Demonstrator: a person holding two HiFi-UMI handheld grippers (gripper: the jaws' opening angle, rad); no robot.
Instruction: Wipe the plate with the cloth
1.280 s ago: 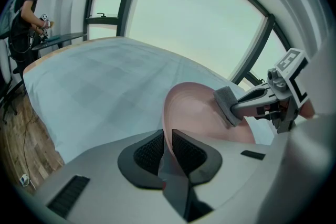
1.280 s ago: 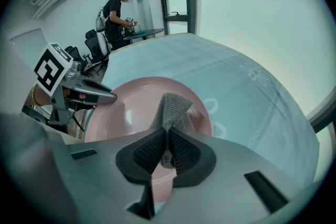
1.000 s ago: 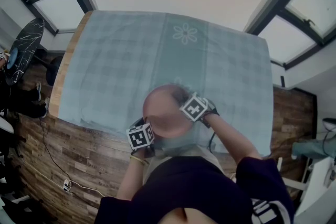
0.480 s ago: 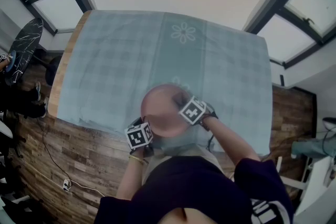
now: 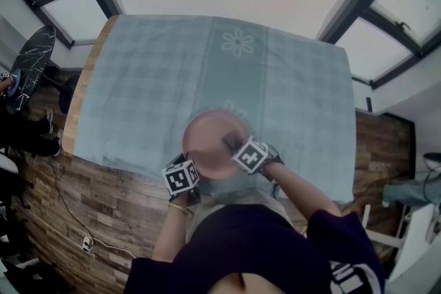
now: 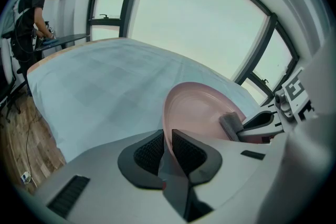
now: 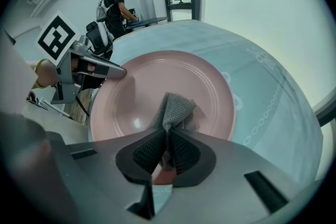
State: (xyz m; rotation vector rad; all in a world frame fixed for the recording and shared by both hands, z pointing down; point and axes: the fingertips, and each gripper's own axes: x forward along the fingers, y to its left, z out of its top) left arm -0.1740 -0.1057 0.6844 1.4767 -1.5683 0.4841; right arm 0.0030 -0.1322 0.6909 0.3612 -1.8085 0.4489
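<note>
A pink plate (image 5: 207, 141) is held over the near edge of the table. My left gripper (image 6: 167, 150) is shut on the plate's rim (image 6: 169, 128), gripping it from the left. The plate (image 7: 136, 97) fills the middle of the right gripper view, tilted toward me. My right gripper (image 7: 167, 152) is shut on a folded grey cloth (image 7: 171, 108), whose tip rests on the plate's inner face. In the left gripper view the grey cloth (image 6: 230, 124) touches the plate's right side. In the head view the cloth (image 5: 230, 142) lies on the plate beside my right gripper (image 5: 238, 148).
The table (image 5: 172, 72) carries a pale blue checked tablecloth with a flower print (image 5: 237, 44). Its wooden edge (image 5: 83, 93) shows at the left. A person (image 7: 118, 5) stands at a dark round table (image 5: 27, 65) to the left. Large windows surround the room.
The right gripper with the cloth has slid left and toward me across the plate. The plate and left gripper have shifted slightly left.
</note>
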